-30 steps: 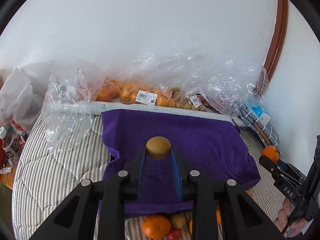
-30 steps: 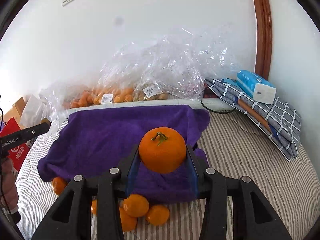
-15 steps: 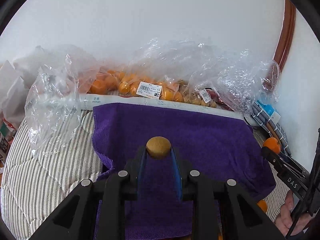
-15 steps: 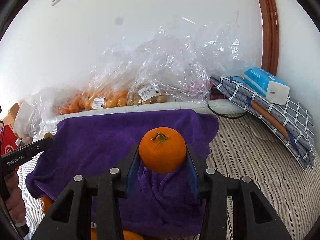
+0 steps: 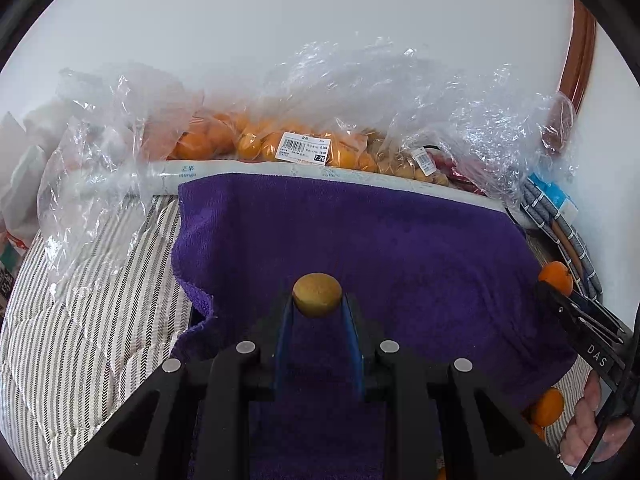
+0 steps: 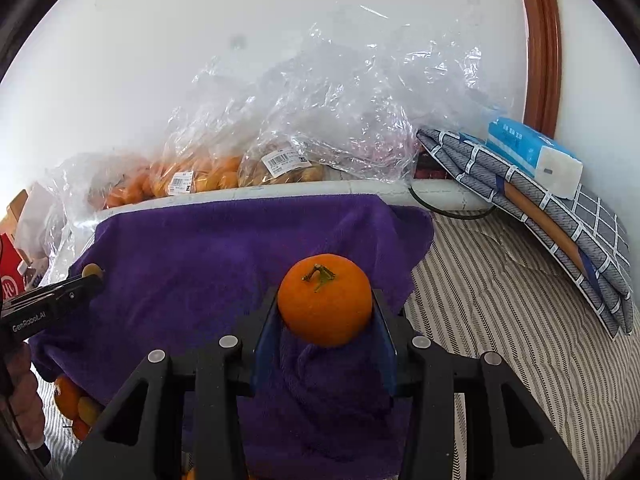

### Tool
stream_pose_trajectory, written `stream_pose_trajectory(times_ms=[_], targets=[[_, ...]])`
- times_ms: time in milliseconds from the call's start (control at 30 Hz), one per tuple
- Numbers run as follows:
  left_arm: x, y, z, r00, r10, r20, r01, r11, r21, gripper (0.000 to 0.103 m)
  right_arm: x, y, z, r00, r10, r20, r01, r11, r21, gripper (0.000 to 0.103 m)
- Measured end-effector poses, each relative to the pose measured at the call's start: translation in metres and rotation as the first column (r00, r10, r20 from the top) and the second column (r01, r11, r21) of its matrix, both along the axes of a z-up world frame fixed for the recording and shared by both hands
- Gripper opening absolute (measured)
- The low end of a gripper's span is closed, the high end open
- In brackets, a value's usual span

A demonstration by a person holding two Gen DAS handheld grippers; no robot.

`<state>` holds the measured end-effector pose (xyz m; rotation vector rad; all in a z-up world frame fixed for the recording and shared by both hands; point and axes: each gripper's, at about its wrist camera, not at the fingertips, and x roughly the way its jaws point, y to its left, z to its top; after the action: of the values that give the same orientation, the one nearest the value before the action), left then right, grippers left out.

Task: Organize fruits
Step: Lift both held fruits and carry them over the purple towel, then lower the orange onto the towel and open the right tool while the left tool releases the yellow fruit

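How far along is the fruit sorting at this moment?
Done: nothing lies on the purple towel yet. In hand: the left gripper holds a small brown fruit; the right gripper holds an orange, both above the towel. Left: loose oranges at the towel's near edge, and setting down both held fruits.

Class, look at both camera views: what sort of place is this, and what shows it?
Probably a bedroom at home: a striped quilted mattress, a folded checked blanket against the wall, and supermarket fruit bags on it.

Beyond my jaws I see a plain white wall (image 6: 200, 60), a brown wooden door frame (image 6: 540, 40) at right, and a striped mattress (image 6: 500, 300) below, daylit.
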<state>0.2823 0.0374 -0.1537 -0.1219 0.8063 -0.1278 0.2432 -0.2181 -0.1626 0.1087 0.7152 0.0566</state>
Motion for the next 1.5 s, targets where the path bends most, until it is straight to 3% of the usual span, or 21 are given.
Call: stream_pose_trajectory(times_ms=[633,1000,1067,1200,1367,1500], targets=[[0.006,-0.006,-0.013,0.998,-0.007,-0.055,0.009,0.999,0.039,0.024,0.011,0.006,-0.015,0.998,0.015,-0.062,-0.015,1.000,-0.008,0.043],[0.010,-0.006,-0.017,0.996,-0.005,-0.085,0.007,0.999,0.034,0.024,0.007,0.007,-0.012,0.999,0.024,-0.031,-0.024,1.000,-0.010,0.044],[0.009,-0.006,-0.016,0.997,-0.005,-0.080,0.008,0.999,0.039,0.024,0.005,0.008,-0.010,0.999,0.026,-0.025,-0.026,1.000,-0.008,0.046],[0.009,-0.005,-0.015,0.997,-0.005,-0.082,0.008,0.999,0.033,0.024,0.003,0.006,-0.008,1.000,0.014,-0.015,-0.014,1.000,0.011,0.062],[0.008,-0.004,-0.012,0.996,-0.005,-0.087,0.006,1.000,0.006,0.024,-0.001,0.004,-0.005,1.000,0.001,0.009,-0.001,1.000,0.021,0.066],[0.006,-0.005,-0.009,0.998,-0.006,-0.065,0.006,1.000,0.012,0.035,-0.004,0.003,-0.002,0.999,-0.016,0.036,0.015,0.999,0.028,0.066]])
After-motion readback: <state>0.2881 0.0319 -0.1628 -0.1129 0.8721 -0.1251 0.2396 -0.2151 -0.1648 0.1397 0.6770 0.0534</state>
